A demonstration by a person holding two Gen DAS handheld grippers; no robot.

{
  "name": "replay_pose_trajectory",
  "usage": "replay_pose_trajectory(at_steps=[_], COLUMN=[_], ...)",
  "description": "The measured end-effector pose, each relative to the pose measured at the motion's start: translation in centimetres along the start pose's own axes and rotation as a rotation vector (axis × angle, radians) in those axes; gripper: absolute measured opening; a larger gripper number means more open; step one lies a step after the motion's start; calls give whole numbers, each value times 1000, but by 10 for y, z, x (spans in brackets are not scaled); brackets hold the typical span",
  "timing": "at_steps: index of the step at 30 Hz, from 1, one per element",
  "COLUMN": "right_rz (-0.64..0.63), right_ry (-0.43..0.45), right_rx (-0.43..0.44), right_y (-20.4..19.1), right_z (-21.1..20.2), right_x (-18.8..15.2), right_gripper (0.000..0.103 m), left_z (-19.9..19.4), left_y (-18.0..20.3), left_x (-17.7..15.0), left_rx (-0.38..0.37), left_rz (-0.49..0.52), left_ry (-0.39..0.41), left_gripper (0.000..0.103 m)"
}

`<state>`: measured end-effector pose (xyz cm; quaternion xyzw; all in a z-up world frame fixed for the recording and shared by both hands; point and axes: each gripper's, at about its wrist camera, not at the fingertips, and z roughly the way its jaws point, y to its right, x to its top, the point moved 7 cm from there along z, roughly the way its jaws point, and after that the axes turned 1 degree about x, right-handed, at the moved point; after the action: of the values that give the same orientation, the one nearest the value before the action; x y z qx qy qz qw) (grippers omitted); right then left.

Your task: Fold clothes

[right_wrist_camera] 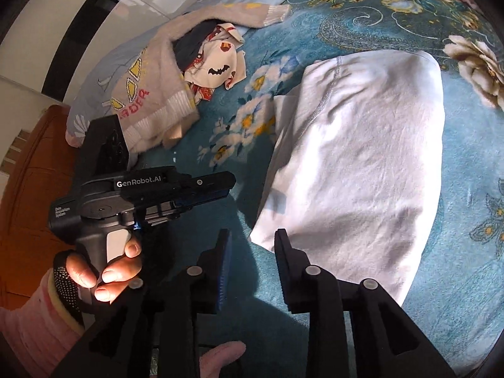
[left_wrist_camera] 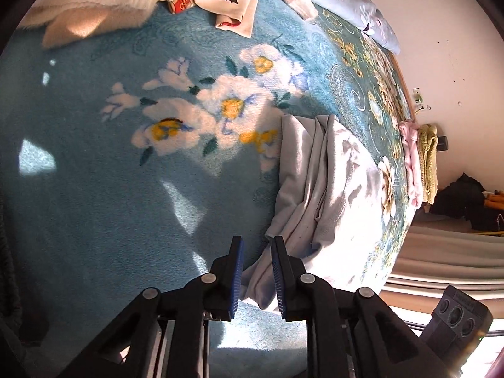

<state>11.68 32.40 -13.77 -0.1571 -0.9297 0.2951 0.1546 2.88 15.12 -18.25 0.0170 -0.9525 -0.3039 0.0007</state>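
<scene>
Left gripper (left_wrist_camera: 256, 274): spread, hem of the white garment (left_wrist_camera: 327, 189) lying between the blue pads, not pinched
Right gripper (right_wrist_camera: 252, 267): spread, nothing between the pads, near corner of the white garment (right_wrist_camera: 356, 163) just ahead and right
White garment: flat on the teal blanket (right_wrist_camera: 466, 189), one side edge doubled inward; fits either midway through folding or just laid down
Grip advice: close on both layers at the hem, lift evenly, keep edges aligned
Count, near: one white garment, two grippers
Count, far: one jumbled heap (right_wrist_camera: 189, 72) ahead-left, perhaps three pieces; two folded pieces (left_wrist_camera: 420, 163) at the far edge
</scene>
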Motion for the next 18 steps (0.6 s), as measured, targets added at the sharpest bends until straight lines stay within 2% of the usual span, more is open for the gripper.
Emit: replay_pose_trajectory(at_steps=[2,7,10,13,17,18], right_rz=[95,332,434,453,401,388], right_ry=[45,159,171,119,70,62], right_rx=[16,56,64,88,97,100], right_y=[25,90,117,116,102,98], right_z=[-16,-56,-61,-48,-37,-35], right_x=[1,2,-7,-16,-16,-16], right_gripper=[40,40,40,40,40,40], left_z=[3,20,33,43,40,38], left_y=[4,16,18,19,26,27], left_x=[-4,-21,-30,-39,-42,-43], left_rx=[-8,-25,5,31,43,56], left_rz=[11,41,57,67,95,108], left_ry=[-14,-79,-117,-145,-118,-105], left_gripper=[26,35,37,37,35,28])
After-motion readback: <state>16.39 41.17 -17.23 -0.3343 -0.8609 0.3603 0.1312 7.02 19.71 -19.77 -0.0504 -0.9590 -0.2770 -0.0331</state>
